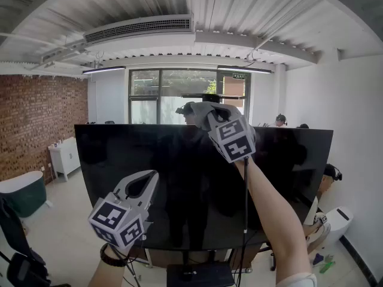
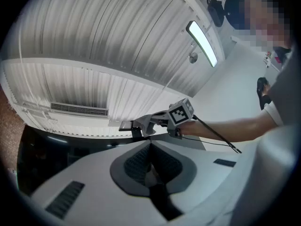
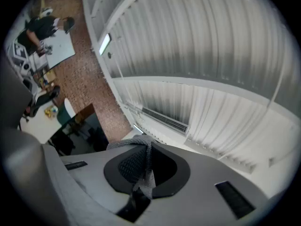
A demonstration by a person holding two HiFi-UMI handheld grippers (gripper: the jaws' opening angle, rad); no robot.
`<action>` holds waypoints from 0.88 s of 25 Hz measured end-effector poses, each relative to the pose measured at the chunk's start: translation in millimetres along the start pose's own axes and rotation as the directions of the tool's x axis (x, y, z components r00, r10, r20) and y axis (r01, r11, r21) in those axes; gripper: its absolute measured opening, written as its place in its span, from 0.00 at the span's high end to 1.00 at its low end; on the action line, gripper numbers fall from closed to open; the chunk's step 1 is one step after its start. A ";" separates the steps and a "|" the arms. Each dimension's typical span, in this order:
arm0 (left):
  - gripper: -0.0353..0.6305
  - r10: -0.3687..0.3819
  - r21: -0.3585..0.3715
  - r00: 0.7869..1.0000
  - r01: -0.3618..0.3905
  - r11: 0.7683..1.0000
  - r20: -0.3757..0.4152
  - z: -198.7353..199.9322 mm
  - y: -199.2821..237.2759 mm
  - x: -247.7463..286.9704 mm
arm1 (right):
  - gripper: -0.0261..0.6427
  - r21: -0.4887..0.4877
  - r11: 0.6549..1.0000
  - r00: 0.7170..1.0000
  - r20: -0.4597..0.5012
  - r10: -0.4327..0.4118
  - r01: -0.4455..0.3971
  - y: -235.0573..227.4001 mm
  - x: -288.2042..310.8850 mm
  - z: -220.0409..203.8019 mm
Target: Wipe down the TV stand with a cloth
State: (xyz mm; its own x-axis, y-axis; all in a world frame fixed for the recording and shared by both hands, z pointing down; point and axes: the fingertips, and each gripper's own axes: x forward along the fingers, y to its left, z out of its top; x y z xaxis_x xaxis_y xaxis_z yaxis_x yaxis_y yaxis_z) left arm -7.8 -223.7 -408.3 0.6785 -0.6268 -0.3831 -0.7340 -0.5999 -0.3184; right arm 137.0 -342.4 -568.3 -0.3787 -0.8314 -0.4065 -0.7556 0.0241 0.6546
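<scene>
One hand-held gripper (image 1: 197, 111) holds cloth (image 3: 123, 143) at TV (image 1: 149, 172) edge.

A dark stand base (image 1: 200, 275) on the pale floor (image 1: 66, 244) carries the large black TV (image 1: 179, 184).

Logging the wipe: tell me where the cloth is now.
Head view, upper centre-right: the grey cloth is clamped in the right gripper, at the top edge of the black TV screen.

The bare right forearm (image 1: 269, 214) stretches up to the top edge of the large black flat TV screen (image 1: 173, 172). There the grey right gripper (image 1: 206, 117) has its jaws pressed on a grey knitted cloth (image 3: 142, 149). The grey left gripper (image 1: 143, 184) is held before the screen's lower left part, tilted upward, jaws together with nothing between them.
</scene>
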 end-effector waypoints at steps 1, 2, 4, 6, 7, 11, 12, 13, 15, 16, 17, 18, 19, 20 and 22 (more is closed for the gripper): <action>0.90 -0.001 -0.001 1.000 0.001 1.000 0.000 -0.9 -7.2 9.4 | 0.96 -0.065 0.998 1.000 -0.010 0.010 -0.011 1.7 9.1 -3.4; 0.90 -0.001 -0.002 1.000 0.001 1.000 0.000 -2.1 -13.7 18.5 | 0.95 -0.127 0.992 1.000 -0.018 0.019 -0.021 3.0 18.0 -6.6; 0.90 -0.002 -0.003 1.000 0.002 1.000 0.003 -6.3 -22.9 34.2 | 0.96 -0.225 0.973 0.999 -0.034 0.034 -0.040 4.6 34.8 -12.6; 0.90 0.001 -0.002 1.000 -0.001 1.000 0.006 -10.9 -26.2 43.0 | 0.96 -0.300 0.951 0.997 -0.056 0.053 -0.067 7.5 49.1 -20.5; 0.90 0.005 0.000 1.000 -0.005 1.000 0.007 -12.7 -26.4 44.8 | 0.95 -0.334 0.939 0.996 -0.068 0.061 -0.081 8.2 54.0 -25.3; 0.90 0.022 0.001 1.000 -0.022 1.000 0.011 -18.8 -19.8 49.1 | 0.96 -0.419 0.902 0.991 -0.120 0.059 -0.105 -10.4 59.8 -49.1; 0.90 0.027 -0.004 1.000 -0.027 1.000 0.012 -20.9 -17.2 49.8 | 0.95 -0.430 0.896 0.989 -0.138 0.052 -0.107 -17.1 60.3 -56.2; 0.90 0.031 -0.011 0.999 -0.031 0.999 0.013 -22.7 -15.5 50.1 | 0.96 -0.437 0.893 0.987 -0.155 0.043 -0.107 -23.7 60.4 -63.4; 0.90 0.032 -0.020 0.999 -0.031 0.999 0.015 -25.7 -15.0 50.7 | 0.96 -0.438 0.894 0.983 -0.182 0.017 -0.097 -39.0 57.7 -77.5; 0.90 0.030 -0.023 0.999 -0.029 0.999 0.015 -27.3 -15.6 51.7 | 0.95 -0.436 0.896 0.981 -0.194 0.001 -0.088 -48.5 55.3 -84.4; 0.90 0.027 -0.025 1.000 -0.027 0.999 0.014 -28.8 -16.4 52.9 | 0.96 -0.434 0.898 0.978 -0.206 -0.015 -0.077 -58.8 52.3 -91.7; 0.90 0.025 -0.026 1.000 -0.025 0.999 0.012 -30.0 -17.4 54.1 | 0.95 -0.431 0.900 0.976 -0.217 -0.033 -0.066 -69.7 48.8 -99.1; 0.90 0.024 -0.028 1.000 -0.024 0.999 0.011 -30.8 -18.2 54.8 | 0.96 -0.426 0.903 0.973 -0.226 -0.052 -0.051 -80.8 44.8 -106.3; 0.90 0.022 -0.031 1.000 -0.022 0.999 0.009 -31.7 -18.7 55.2 | 0.96 -0.418 0.908 0.970 -0.231 -0.071 -0.033 -91.7 40.3 -112.9; 0.90 0.018 -0.038 1.000 -0.018 0.999 0.005 -36.3 -18.3 54.7 | 0.96 -0.396 0.918 0.966 -0.236 -0.109 0.007 -111.2 30.1 -123.1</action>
State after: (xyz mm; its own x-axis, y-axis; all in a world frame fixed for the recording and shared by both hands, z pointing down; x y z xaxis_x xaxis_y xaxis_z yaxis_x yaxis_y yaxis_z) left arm 43.9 -265.0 -391.9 0.6650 -0.6349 -0.3933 -0.7443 -0.6069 -0.2787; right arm 275.4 -438.5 -574.8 -0.1570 -0.9364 -0.3139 -0.4849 -0.2038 0.8505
